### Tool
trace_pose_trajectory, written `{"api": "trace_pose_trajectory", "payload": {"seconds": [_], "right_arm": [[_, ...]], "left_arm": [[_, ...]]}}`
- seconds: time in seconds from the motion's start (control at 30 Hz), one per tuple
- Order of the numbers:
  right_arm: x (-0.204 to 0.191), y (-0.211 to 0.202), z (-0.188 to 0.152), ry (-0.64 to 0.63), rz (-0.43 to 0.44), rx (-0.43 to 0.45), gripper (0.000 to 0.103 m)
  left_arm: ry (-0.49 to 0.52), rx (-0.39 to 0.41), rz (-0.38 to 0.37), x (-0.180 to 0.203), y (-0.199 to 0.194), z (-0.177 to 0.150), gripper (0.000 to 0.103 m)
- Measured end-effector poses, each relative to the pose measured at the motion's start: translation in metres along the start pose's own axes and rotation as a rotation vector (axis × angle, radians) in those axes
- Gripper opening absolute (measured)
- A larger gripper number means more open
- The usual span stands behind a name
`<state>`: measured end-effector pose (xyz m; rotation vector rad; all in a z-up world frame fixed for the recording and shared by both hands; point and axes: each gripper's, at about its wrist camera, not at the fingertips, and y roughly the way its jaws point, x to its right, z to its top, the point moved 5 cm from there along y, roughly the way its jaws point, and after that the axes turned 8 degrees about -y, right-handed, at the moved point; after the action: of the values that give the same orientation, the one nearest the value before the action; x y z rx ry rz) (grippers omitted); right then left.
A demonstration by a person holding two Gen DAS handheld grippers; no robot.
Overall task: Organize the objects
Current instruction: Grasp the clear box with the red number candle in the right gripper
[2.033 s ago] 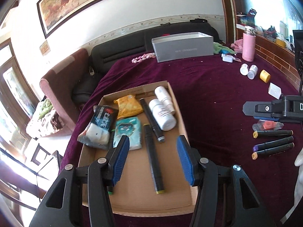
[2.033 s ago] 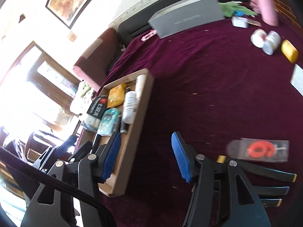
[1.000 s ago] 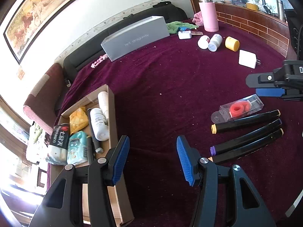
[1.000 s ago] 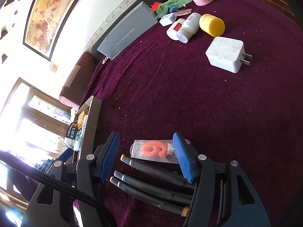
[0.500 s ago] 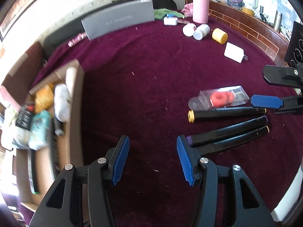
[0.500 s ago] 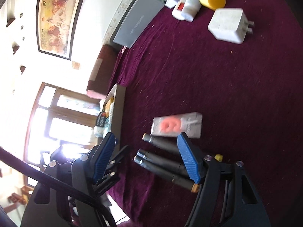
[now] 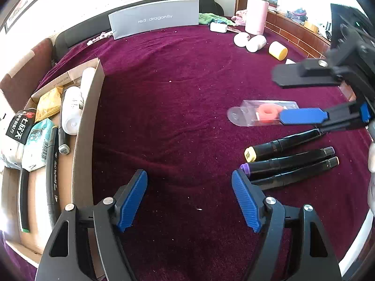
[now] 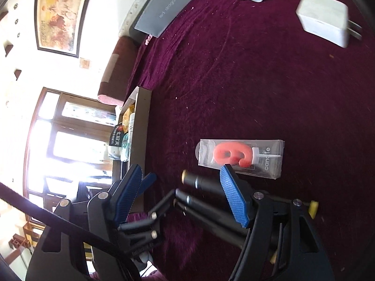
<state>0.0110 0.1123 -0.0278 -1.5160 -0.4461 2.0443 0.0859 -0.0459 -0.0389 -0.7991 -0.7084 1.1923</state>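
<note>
Three markers (image 7: 290, 161) lie just right of the left gripper (image 7: 189, 195), its jaws just widened, empty; right gripper (image 8: 181, 190) gapes above them.

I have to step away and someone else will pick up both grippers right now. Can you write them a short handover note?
Left gripper: open, nothing between the pads, jaws have just been opening, above bare cloth beside the three markers.
Right gripper: open, holding nothing, over the markers' other ends, next to the boxed candle.
Done: the cardboard tray already holds markers, white bottles and snack packets.
Left: the three markers and the candle, and farther back the two white bottles, yellow cap and white charger, all lying on the purple cloth.
</note>
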Motion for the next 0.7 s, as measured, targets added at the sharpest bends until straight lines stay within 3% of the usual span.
{"api": "trace_pose_trajectory", "payload": {"seconds": [0.23, 0.4, 0.5, 0.7], "right_arm": [[-0.009, 0.014, -0.003, -0.058, -0.069, -0.066, 0.070], [-0.010, 0.015, 0.004, -0.083, -0.104, -0.020, 0.070], [-0.011, 0.016, 0.017, -0.110, -0.178, 0.009, 0.069], [-0.021, 0.016, 0.028, -0.131, -0.181, 0.022, 0.070]], "left_arm": [[0.015, -0.002, -0.006, 0.002, 0.001, 0.000, 0.078], [0.014, -0.002, -0.006, 0.002, 0.001, 0.000, 0.078], [0.014, -0.002, -0.006, 0.002, 0.001, 0.000, 0.078], [0.014, -0.004, -0.007, 0.002, 0.002, 0.000, 0.079]]}}
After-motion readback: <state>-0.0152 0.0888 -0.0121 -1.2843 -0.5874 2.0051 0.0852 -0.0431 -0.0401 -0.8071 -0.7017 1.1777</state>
